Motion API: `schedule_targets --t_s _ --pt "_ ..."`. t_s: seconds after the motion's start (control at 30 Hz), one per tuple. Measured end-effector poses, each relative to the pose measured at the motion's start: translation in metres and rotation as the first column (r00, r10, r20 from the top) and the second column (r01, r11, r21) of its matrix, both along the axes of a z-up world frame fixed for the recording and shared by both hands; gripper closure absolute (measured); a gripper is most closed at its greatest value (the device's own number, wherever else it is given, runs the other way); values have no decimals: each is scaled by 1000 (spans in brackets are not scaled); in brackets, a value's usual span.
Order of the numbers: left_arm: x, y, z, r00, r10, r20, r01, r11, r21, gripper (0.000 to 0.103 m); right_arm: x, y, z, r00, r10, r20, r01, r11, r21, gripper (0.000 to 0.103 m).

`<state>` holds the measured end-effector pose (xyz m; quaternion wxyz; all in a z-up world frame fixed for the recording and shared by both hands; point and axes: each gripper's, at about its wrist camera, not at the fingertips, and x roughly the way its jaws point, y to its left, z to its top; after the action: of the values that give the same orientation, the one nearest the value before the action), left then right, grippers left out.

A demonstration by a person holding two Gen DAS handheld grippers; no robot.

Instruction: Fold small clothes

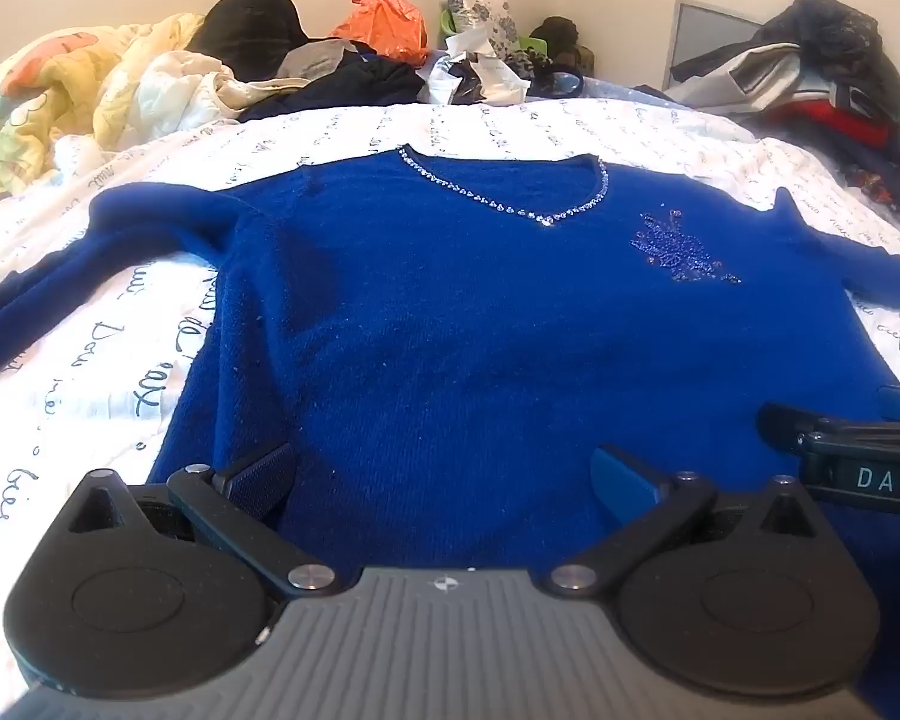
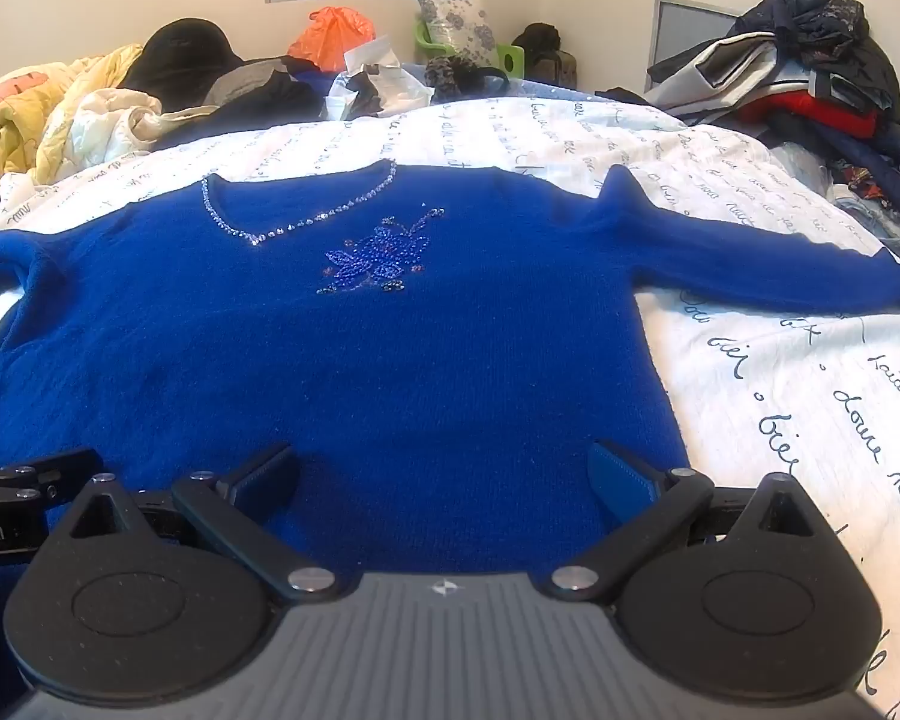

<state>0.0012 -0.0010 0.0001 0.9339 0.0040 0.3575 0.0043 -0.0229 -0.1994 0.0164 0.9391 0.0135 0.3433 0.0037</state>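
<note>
Far ahead of the jaws lie an orange bag (image 1: 384, 21), a yellow quilt (image 1: 60, 90) and a floral pillow (image 2: 453, 18).

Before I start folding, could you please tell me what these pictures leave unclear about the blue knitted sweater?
- Blue knitted sweater hem: both views, hidden behind the open left gripper and open right gripper.
- Left sleeve cuff: left wrist view, cut off by the frame edge.
- White script-printed bedsheet words: too distorted to read.

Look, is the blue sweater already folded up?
No, the blue sweater lies spread flat on the white bedsheet with its sleeve stretched out sideways.
</note>
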Motion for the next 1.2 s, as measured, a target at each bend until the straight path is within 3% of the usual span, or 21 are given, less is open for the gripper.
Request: schedule_targets --t_s 1.2 --pt "-5 -2 2 1000 -6 15 6 1000 -8 0 0 0 0 1000 3 -1 -3 1000 2 0"
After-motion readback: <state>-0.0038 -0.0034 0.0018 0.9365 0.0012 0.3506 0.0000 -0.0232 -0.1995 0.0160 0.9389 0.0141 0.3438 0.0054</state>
